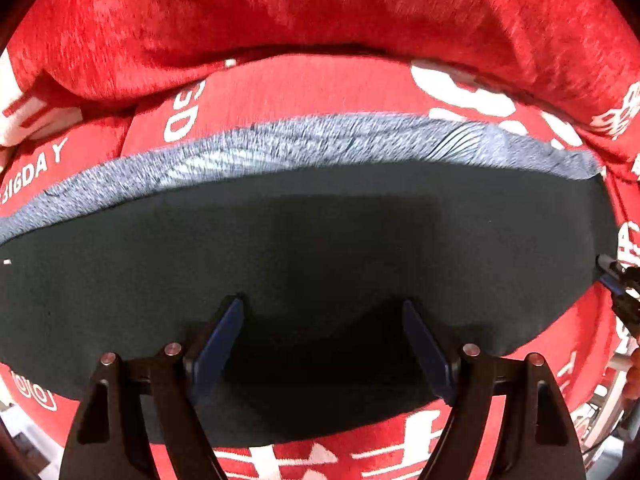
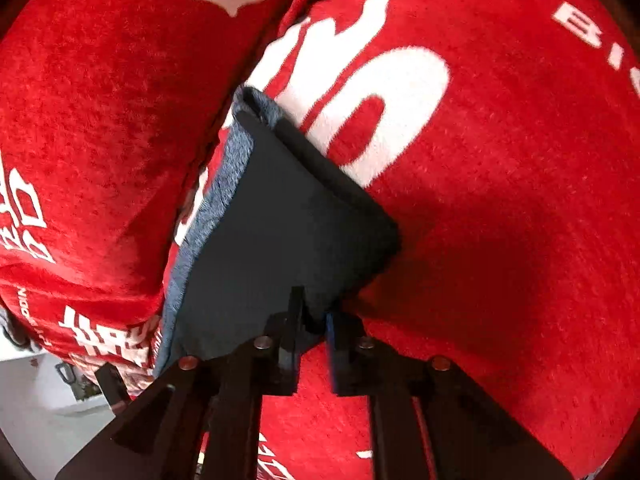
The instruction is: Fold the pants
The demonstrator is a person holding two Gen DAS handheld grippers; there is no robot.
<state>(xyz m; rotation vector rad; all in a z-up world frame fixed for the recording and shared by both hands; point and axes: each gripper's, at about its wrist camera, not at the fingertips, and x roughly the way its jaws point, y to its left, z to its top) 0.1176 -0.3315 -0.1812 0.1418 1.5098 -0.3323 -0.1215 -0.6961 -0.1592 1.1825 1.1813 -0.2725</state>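
Two close fisheye views look down along a pair of hand-held claws onto dark pants (image 1: 320, 248) lying on a red blanket (image 1: 280, 8) printed with large white letters and characters. In the left wrist view the pants fill the middle as a broad, flat, dark navy band running from side to side, with a strip of lighter heathered grey-blue fabric (image 1: 300, 144) showing along their far edge. Behind that strip the red blanket rises in a thick, rumpled fold. The left claw (image 1: 322, 316) points down over the near part of the pants with its two blue-padded fingers (image 1: 218, 344) standing wide apart; nothing is caught between them, and whether their tips touch the cloth cannot be told. At the right edge of this view a small part of the other tool (image 1: 618, 280) shows at the end of the pants. In the right wrist view the pants (image 2: 280, 232) appear as a folded dark wedge narrowing away from the camera, again edged in grey-blue on its left side, lying in a crease between two bulging parts of the red blanket (image 2: 500, 200). The right claw (image 2: 314, 320) is drawn narrow and pinches the near corner of the pants between its fingers.
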